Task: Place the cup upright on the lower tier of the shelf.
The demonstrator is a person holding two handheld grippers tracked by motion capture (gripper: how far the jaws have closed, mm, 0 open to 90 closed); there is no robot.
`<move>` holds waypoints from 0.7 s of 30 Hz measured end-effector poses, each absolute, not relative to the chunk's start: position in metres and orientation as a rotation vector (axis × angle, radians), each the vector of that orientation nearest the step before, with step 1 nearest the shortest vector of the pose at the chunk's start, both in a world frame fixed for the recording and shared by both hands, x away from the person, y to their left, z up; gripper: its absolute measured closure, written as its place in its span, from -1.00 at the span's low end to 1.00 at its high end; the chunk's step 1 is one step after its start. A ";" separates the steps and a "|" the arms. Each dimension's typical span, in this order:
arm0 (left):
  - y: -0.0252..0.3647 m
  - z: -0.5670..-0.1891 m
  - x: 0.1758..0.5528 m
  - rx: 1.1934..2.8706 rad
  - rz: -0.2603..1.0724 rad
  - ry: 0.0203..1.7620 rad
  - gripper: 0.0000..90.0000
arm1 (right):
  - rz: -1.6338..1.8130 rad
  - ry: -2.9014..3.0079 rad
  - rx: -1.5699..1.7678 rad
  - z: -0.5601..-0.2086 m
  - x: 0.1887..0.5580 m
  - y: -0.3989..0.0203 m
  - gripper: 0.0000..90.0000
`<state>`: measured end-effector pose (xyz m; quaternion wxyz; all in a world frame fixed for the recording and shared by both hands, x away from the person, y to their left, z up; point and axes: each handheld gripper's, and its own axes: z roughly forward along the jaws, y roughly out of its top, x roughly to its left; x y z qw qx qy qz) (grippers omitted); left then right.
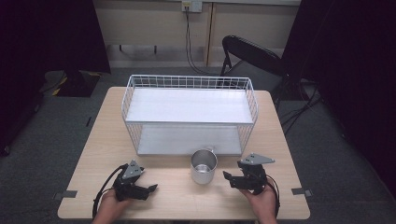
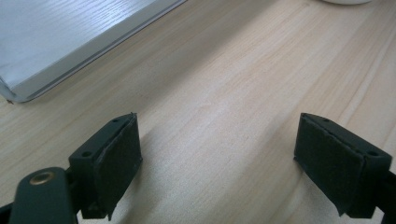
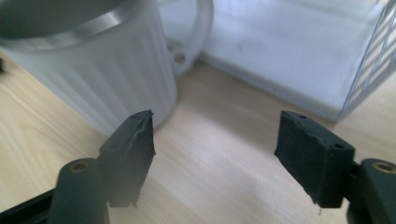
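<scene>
My jaws are standing apart on both sides with nothing between the pads: the right gripper (image 1: 232, 179) is sitting just right of the metal mug (image 1: 203, 166), and the left gripper (image 1: 150, 189) is resting well to the mug's left, near the table's (image 1: 93, 154) front edge.

I am reading the mug, upright just in front of the wire shelf rack (image 1: 188, 114), as the thing to be picked. The risk I am watching is a jaw tip clipping the ribbed wall and tipping or skidding the mug into the rack's lower shelf, since its handle (image 3: 204, 28) is pointing that way.

Left of the mug, bare tabletop is giving me room. Behind it the rack is closing things off, and beyond that a folding chair (image 1: 252, 56) is standing off the table.
</scene>
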<state>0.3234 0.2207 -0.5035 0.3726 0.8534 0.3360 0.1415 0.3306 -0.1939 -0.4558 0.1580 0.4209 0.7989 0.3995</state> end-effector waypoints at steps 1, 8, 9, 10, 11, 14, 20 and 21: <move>0.221 -0.504 0.323 2.187 0.363 0.861 -0.69 | 1.157 2.280 1.193 -0.451 0.330 -0.192 -0.36; 0.221 -0.504 0.323 2.187 0.364 0.863 -0.69 | 1.184 2.254 1.181 -0.430 0.330 -0.185 -0.30; 0.220 -0.504 0.323 2.185 0.368 0.869 -0.69 | 1.191 2.236 1.176 -0.424 0.331 -0.183 -0.31; 0.220 -0.504 0.323 2.185 0.368 0.869 -0.69 | 1.198 2.219 1.179 -0.420 0.331 -0.182 -0.31; 0.220 -0.504 0.322 2.182 0.369 0.876 -0.69 | 1.210 2.208 1.178 -0.417 0.332 -0.181 -0.31; 0.220 -0.504 0.322 2.181 0.370 0.879 -0.69 | 1.224 2.215 1.166 -0.412 0.334 -0.177 -0.29; 0.220 -0.503 0.322 2.180 0.371 0.883 -0.69 | 1.230 2.257 1.103 -0.402 0.342 -0.150 -0.04; 0.220 -0.503 0.322 2.183 0.376 0.882 -0.69 | 1.230 2.257 1.103 -0.402 0.342 -0.150 -0.04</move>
